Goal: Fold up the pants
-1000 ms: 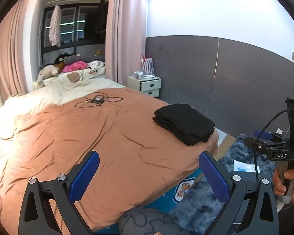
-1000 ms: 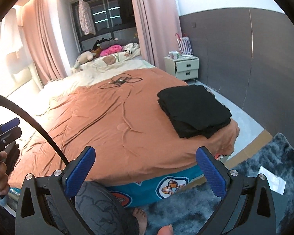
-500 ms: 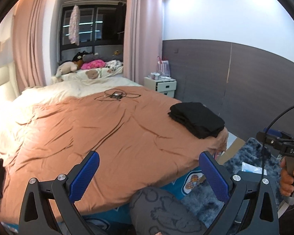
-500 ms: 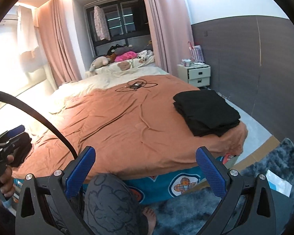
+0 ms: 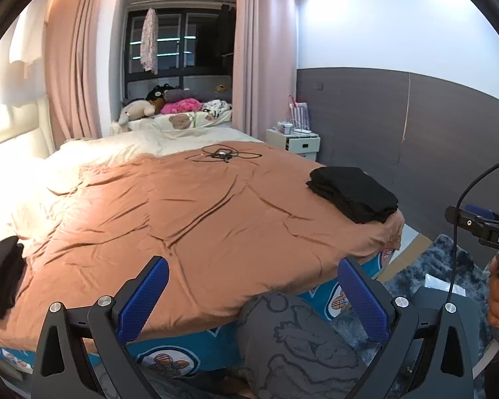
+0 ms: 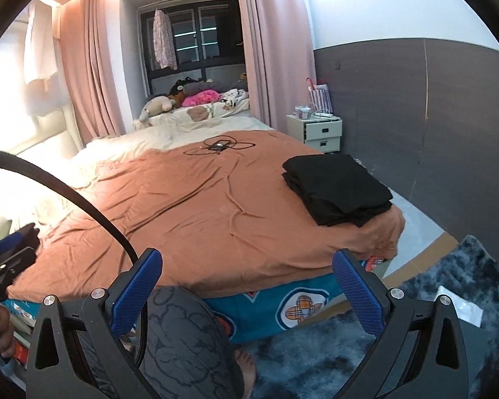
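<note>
A stack of folded black pants (image 5: 352, 193) lies on the near right corner of the bed's orange cover (image 5: 196, 219); it also shows in the right wrist view (image 6: 337, 188). Another dark garment (image 5: 0, 276) lies at the bed's left edge. My left gripper (image 5: 249, 299) is open and empty, held off the foot of the bed. My right gripper (image 6: 246, 292) is open and empty, also off the bed's foot, well short of the stack.
A black cable with a small device (image 5: 223, 156) lies on the far part of the cover. A white nightstand (image 6: 314, 131) stands at the right by the grey wall. A dark shaggy rug (image 6: 449, 286) covers the floor. My knee (image 6: 179, 335) is below the grippers.
Both grippers have drawn back from the bed and swung left. The folded stack now looks smaller and further right, and the dark garment at the bed's left edge has come into view.
</note>
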`<action>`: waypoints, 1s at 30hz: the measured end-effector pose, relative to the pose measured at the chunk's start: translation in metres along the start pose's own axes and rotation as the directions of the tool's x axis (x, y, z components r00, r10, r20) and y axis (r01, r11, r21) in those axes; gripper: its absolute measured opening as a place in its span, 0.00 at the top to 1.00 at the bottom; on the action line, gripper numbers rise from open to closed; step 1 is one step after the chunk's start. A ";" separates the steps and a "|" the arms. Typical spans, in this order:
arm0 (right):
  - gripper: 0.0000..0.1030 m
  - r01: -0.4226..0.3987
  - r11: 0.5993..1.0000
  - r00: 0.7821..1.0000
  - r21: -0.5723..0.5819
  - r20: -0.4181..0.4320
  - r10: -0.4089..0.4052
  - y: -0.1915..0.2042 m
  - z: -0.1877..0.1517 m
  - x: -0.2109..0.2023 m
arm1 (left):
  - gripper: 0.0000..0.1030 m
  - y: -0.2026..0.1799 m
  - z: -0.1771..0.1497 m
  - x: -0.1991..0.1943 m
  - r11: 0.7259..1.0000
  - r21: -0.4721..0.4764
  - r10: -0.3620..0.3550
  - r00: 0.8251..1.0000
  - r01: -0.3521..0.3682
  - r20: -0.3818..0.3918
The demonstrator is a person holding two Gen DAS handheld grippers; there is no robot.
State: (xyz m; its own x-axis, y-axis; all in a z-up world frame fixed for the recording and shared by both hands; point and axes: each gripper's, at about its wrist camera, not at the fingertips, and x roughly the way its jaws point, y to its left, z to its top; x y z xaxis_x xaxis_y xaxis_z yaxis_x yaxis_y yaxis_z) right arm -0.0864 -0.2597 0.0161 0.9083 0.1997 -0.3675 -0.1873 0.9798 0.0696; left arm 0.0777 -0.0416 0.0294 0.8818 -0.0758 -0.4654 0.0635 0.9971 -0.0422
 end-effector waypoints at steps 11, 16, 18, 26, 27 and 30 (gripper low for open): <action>0.00 0.080 0.996 0.997 -0.047 0.022 -0.079 0.036 -0.018 -0.002 | 0.01 0.011 -0.016 -0.007 0.999 -0.041 0.027 1.000 -0.027 0.007; 0.00 0.080 0.995 0.997 -0.051 0.019 -0.080 0.043 -0.022 -0.003 | 0.01 0.011 -0.019 -0.014 0.998 -0.051 0.029 0.999 -0.028 0.020; 0.00 0.092 0.994 0.996 -0.053 0.021 -0.091 0.044 -0.023 -0.006 | 0.01 0.011 -0.020 -0.016 0.998 -0.054 0.023 0.999 -0.022 0.025; 0.00 0.059 0.998 0.998 -0.032 0.033 -0.058 0.041 -0.023 -0.017 | 0.01 0.009 -0.020 -0.022 0.998 -0.058 0.025 0.999 -0.023 0.038; 0.00 0.061 0.998 0.998 -0.035 0.038 -0.059 0.042 -0.024 -0.019 | 0.01 0.008 -0.020 -0.023 0.998 -0.054 0.028 0.999 -0.026 0.039; 0.00 0.062 0.997 0.997 -0.039 0.038 -0.061 0.041 -0.027 -0.019 | 0.01 0.007 -0.020 -0.024 0.998 -0.053 0.025 0.999 -0.023 0.040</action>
State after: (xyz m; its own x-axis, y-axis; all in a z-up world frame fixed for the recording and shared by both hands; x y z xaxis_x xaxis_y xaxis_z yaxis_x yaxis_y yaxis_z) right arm -0.1213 -0.2238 0.0012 0.9316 0.1398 -0.3354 -0.1447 0.9894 0.0106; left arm 0.0474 -0.0326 0.0225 0.9011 -0.0505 -0.4306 0.0185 0.9968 -0.0782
